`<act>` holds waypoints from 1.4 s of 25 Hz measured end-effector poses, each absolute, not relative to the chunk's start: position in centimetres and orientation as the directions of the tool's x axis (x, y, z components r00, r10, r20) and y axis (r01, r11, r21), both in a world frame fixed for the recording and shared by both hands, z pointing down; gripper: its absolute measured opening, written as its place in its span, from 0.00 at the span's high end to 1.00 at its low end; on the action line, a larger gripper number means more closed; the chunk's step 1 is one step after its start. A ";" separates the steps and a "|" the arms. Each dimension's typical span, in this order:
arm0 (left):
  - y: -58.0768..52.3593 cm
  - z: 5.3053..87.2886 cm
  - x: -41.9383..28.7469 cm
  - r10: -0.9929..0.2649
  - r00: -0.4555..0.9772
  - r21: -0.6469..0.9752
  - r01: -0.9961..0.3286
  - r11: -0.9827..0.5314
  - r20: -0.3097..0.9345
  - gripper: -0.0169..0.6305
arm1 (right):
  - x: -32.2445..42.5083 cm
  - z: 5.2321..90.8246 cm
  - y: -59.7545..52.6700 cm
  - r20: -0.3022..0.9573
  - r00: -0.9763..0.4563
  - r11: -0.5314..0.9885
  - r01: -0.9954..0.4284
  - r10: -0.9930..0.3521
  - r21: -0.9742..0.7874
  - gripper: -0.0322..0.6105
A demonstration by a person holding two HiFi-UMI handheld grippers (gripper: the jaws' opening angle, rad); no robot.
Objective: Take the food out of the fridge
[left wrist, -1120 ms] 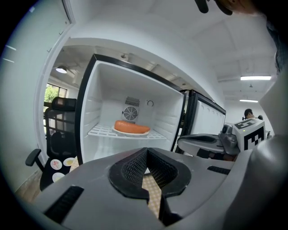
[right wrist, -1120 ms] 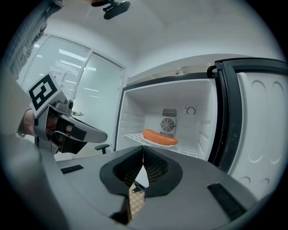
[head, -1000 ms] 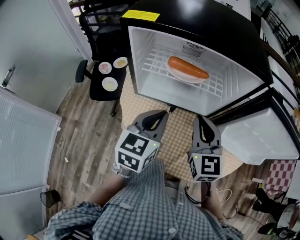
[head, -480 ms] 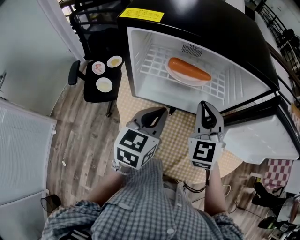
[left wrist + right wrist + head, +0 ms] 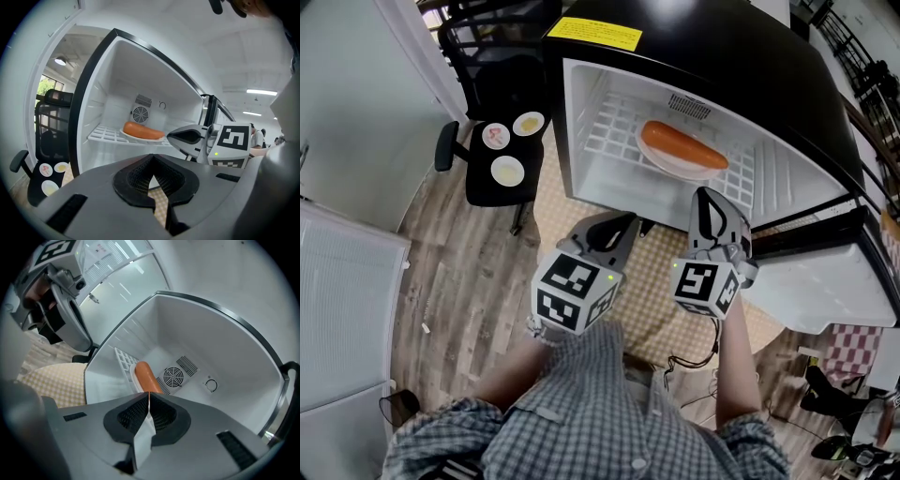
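Observation:
A black mini fridge [image 5: 565,122] stands open with a white inside. On its wire shelf [image 5: 614,131] an orange sausage [image 5: 682,145] lies on a white plate [image 5: 673,169]. My left gripper [image 5: 623,223] is shut and empty, low in front of the fridge's left half. The right gripper [image 5: 705,195] is shut and empty too, at the lower front edge, just short of the plate. The left gripper view has the sausage [image 5: 143,131] ahead, with the right gripper [image 5: 172,135] at its right. In the right gripper view the sausage [image 5: 145,376] lies just beyond the right gripper [image 5: 148,393].
The fridge door [image 5: 825,272] hangs open at the right. A black chair [image 5: 502,164] with three small dishes stands left of the fridge. A chequered mat [image 5: 661,277] covers the wooden floor below the grippers. A white appliance [image 5: 347,309] is at the far left.
My right gripper has moved forward and up to the fridge's front edge, nearer the plate. The left gripper has hardly moved.

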State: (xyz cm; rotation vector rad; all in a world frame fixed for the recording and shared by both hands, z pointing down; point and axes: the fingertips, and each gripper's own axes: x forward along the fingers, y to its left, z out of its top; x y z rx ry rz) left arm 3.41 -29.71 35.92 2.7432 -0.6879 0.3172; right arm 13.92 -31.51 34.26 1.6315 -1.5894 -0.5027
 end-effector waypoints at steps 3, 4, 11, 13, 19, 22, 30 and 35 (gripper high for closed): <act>-30.1 36.0 3.5 -0.419 0.865 0.242 -0.485 -0.840 0.277 0.97 | 13.6 35.0 -32.3 0.269 0.129 0.142 -0.596 -0.954 0.790 0.93; -30.2 36.0 3.6 -0.417 0.866 0.246 -0.483 -0.841 0.275 0.97 | 13.5 35.1 -32.5 0.278 0.128 0.155 -0.580 -0.952 0.800 0.93; -31.1 36.0 4.7 -0.381 0.891 0.353 -0.449 -0.821 0.246 0.97 | 13.2 36.8 -33.9 0.354 0.127 0.253 -0.484 -0.927 0.838 0.93; -31.5 36.0 5.1 -0.372 0.896 0.388 -0.440 -0.810 0.240 0.97 | 13.1 37.1 -34.3 0.360 0.133 0.270 -0.440 -0.924 0.856 0.93; -32.0 36.2 6.8 -0.333 0.916 0.462 -0.401 -0.791 0.224 0.97 | 13.2 37.9 -35.0 0.380 0.145 0.296 -0.402 -0.914 0.867 0.93; -32.3 36.3 7.4 -0.320 0.924 0.510 -0.382 -0.771 0.208 0.97 | 13.4 37.9 -35.2 0.370 0.152 0.290 -0.384 -0.917 0.877 0.93; -33.9 36.9 8.8 -0.299 0.935 0.640 -0.349 -0.685 0.190 0.97 | 13.1 37.8 -34.9 0.363 0.160 0.296 -0.332 -0.918 0.896 0.93; -35.0 36.9 9.5 -0.297 0.944 0.740 -0.301 -0.601 0.142 0.91 | 13.0 37.7 -34.3 0.361 0.158 0.298 -0.319 -0.919 0.900 0.93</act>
